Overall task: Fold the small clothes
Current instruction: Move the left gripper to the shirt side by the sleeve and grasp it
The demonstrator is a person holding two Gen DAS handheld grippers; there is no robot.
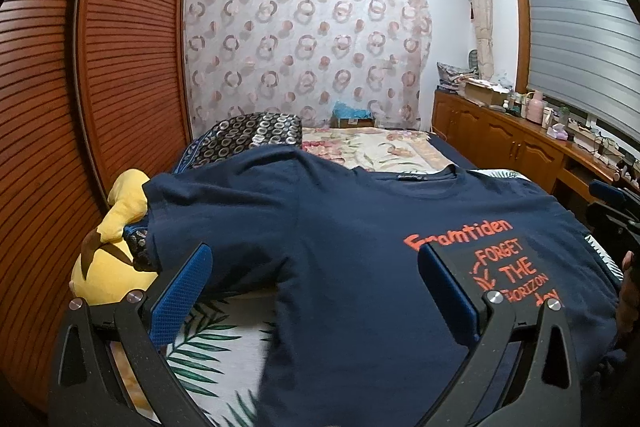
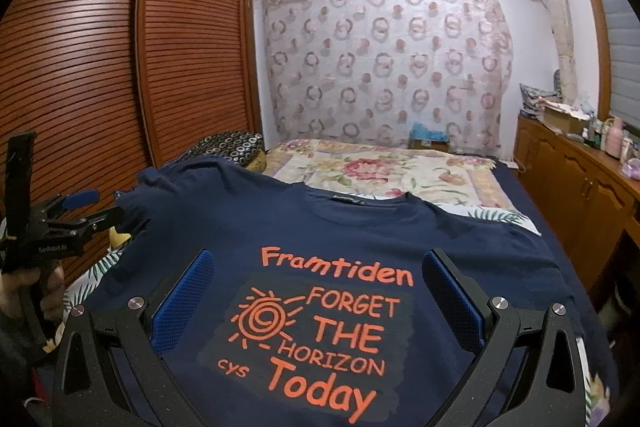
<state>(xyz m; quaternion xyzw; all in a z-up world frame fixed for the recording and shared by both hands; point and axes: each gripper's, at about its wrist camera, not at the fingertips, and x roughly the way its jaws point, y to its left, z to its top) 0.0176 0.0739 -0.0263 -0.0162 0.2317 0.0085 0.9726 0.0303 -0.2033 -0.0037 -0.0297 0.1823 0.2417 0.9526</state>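
Observation:
A navy T-shirt (image 1: 340,227) with orange print lies spread face up on the bed, collar toward the far end; it also shows in the right wrist view (image 2: 320,227). Its left sleeve (image 1: 192,211) drapes over a yellow plush toy. My left gripper (image 1: 316,275) is open, hovering above the shirt's left side near the sleeve. My right gripper (image 2: 320,291) is open, hovering above the orange print (image 2: 320,327). The left gripper also shows at the left edge of the right wrist view (image 2: 92,211), open beside the sleeve. Nothing is held.
A yellow plush toy (image 1: 112,251) and a dark patterned pillow (image 1: 252,135) lie left of the shirt. A floral blanket (image 2: 380,167) covers the far bed. A louvred wooden wardrobe (image 1: 120,47) stands left. A wooden cabinet (image 1: 500,135) with clutter runs along the right.

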